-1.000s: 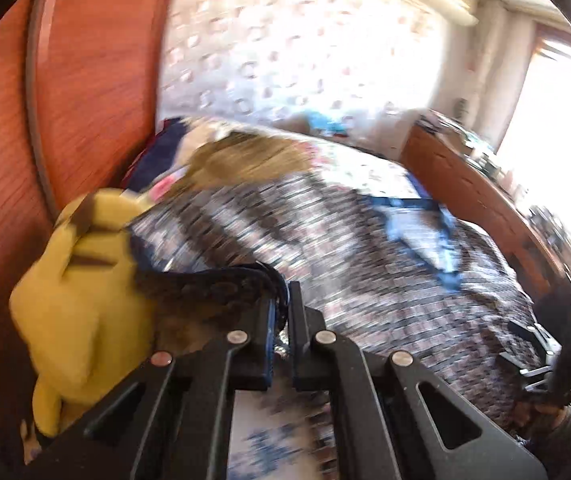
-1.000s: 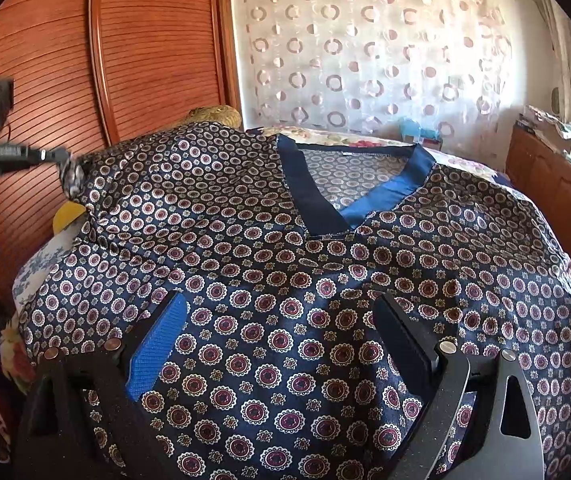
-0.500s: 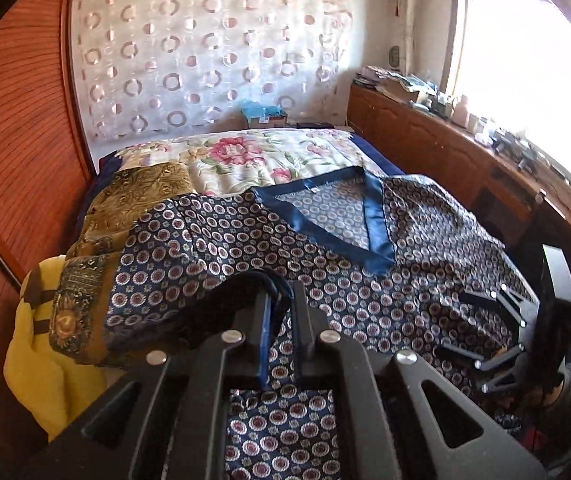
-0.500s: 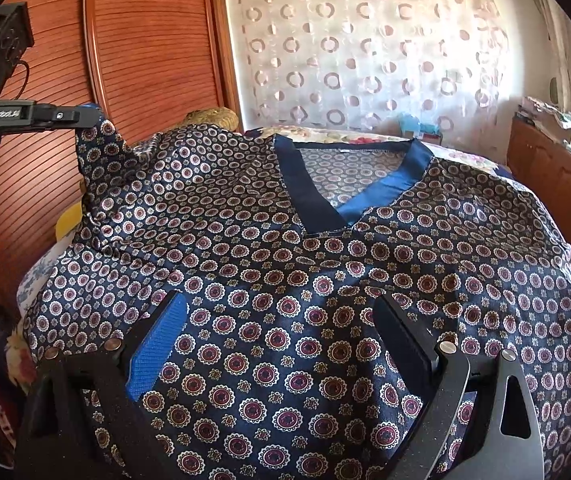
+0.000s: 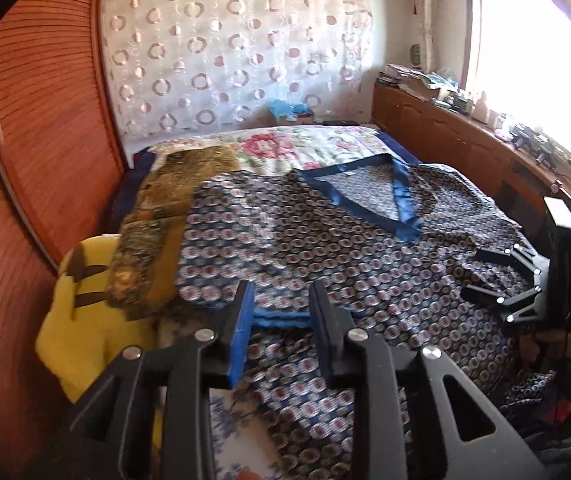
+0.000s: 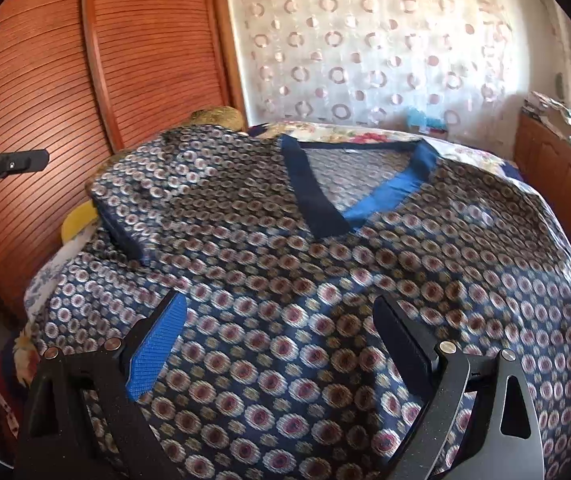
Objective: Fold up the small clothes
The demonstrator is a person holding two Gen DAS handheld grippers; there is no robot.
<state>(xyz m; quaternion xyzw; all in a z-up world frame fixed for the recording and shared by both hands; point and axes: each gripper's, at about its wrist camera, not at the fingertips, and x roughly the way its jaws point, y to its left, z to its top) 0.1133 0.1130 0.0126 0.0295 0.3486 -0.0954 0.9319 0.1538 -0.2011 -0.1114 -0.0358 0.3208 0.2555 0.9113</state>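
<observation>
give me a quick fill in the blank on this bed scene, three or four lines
1. The patterned shirt has a V-shaped neckline trimmed in ____.
2. Beside the folded sleeve a toy coloured ____ lies against the wooden doors.
3. The left gripper is opening, and the cloth between its fingers is ____ by them.
4. The right gripper hovers over the shirt with its fingers wide ____.

Missing words: blue; yellow; not pinched; open

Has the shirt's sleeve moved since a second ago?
Yes. The sleeve, earlier lifted toward the wooden wardrobe door, now lies folded over the shirt. The left gripper is opening, clear of it.
</observation>
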